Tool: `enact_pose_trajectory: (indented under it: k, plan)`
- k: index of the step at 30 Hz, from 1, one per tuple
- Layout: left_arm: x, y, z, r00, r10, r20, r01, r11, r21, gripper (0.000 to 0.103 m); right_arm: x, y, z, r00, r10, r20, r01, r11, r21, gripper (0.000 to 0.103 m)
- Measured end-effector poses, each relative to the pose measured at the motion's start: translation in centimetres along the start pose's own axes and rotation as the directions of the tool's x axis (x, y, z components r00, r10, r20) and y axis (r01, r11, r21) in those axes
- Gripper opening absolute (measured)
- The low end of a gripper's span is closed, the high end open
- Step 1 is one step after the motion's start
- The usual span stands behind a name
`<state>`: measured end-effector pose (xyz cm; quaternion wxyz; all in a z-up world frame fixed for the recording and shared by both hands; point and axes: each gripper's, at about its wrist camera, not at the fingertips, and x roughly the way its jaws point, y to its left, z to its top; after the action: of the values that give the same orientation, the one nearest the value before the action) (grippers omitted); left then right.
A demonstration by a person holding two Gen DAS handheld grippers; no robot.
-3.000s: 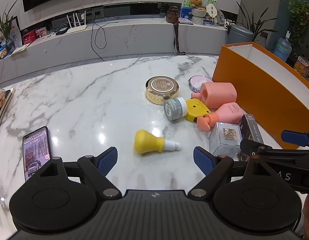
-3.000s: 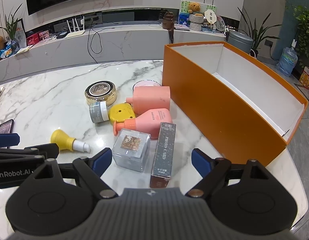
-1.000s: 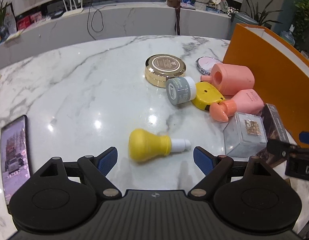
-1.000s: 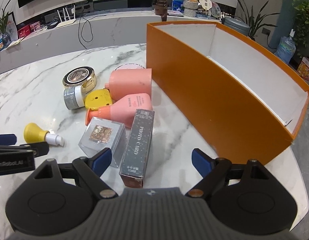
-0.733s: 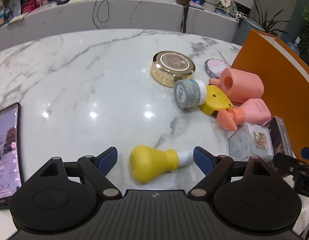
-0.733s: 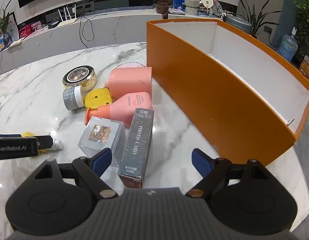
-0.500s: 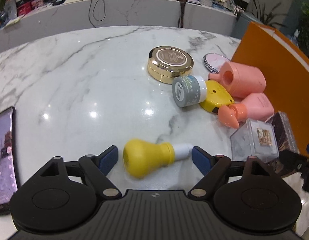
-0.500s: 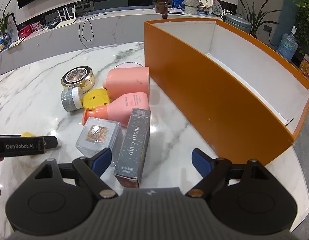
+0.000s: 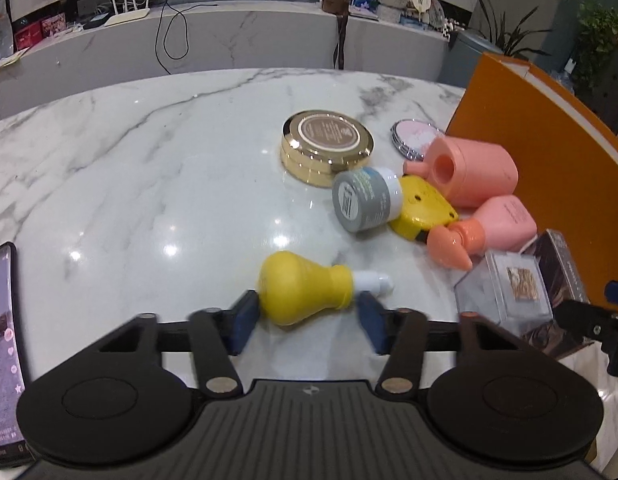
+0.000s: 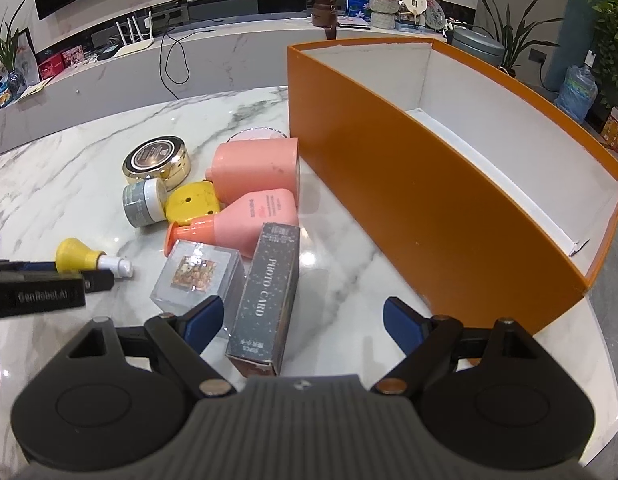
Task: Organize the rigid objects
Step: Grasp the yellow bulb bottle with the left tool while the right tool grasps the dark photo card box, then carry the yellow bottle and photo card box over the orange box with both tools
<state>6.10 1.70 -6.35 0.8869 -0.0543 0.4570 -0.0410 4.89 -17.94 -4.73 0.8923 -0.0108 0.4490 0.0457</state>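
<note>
A yellow bulb-shaped bottle (image 9: 301, 288) with a white tip lies on the marble table (image 9: 149, 200), also seen as the yellow bottle (image 10: 75, 256) in the right wrist view. My left gripper (image 9: 307, 316) is closing around its yellow body. The left pad is at the bulb and the blurred right pad is just off the neck. My right gripper (image 10: 303, 320) hangs open over the near end of a dark "PHOTO CARD" box (image 10: 269, 288) and grips nothing. The tall orange box (image 10: 409, 200) stands open and empty to the right.
Piled beside the orange box (image 9: 541, 152) are a gold tin (image 9: 327, 140), a grey jar (image 9: 365, 200), a yellow case (image 9: 421, 212), two pink bottles (image 9: 469, 172), a clear cube (image 9: 505, 292) and a round compact (image 9: 415, 138). A phone (image 9: 3, 340) lies at the near left edge.
My left gripper has moved in on the yellow bottle and its jaws have narrowed from wide open to close around it. The right gripper has stayed still and open.
</note>
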Motion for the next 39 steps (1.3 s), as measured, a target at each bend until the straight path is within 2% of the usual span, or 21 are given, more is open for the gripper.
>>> enact_pose_trajectory:
  k: [14, 20, 28, 30, 31, 34, 39]
  plan:
    - [-0.9, 0.4, 0.1, 0.999, -0.025, 0.028, 0.025, 1.000, 0.006, 0.057, 0.5, -0.3, 0.4, 1.000, -0.003, 0.006, 0.003, 1.000, 0.000, 0.086]
    - [-1.3, 0.5, 0.1, 0.999, -0.027, 0.034, 0.027, 1.000, 0.002, 0.057, 1.1, -0.6, 0.0, 0.999, 0.020, -0.034, -0.020, 1.000, 0.008, 0.063]
    - [-1.9, 0.5, 0.2, 0.998, -0.038, 0.042, 0.038, 0.999, -0.004, 0.057, 2.5, -0.7, -0.2, 0.997, 0.048, -0.055, -0.049, 0.999, -0.018, 0.050]
    - [-2.2, 0.4, 0.2, 0.998, -0.040, 0.046, 0.040, 0.999, -0.003, 0.057, 2.7, -0.8, 0.0, 0.996, 0.066, -0.062, -0.067, 0.997, -0.023, 0.031]
    - [-2.3, 0.4, 0.3, 0.998, -0.039, 0.048, 0.039, 0.999, -0.002, 0.057, 2.7, -0.9, 0.0, 0.995, 0.076, -0.067, -0.078, 0.997, -0.025, 0.025]
    - [-2.6, 0.2, 0.3, 0.998, -0.036, 0.052, 0.036, 0.999, 0.003, 0.057, 2.3, -0.6, 0.1, 0.996, 0.064, -0.065, -0.067, 0.997, -0.049, 0.022]
    - [-3.2, -0.3, 0.4, 0.998, -0.033, 0.060, 0.033, 0.999, 0.006, 0.057, 1.7, -0.9, -0.1, 0.993, 0.100, -0.061, -0.103, 0.994, -0.048, 0.022]
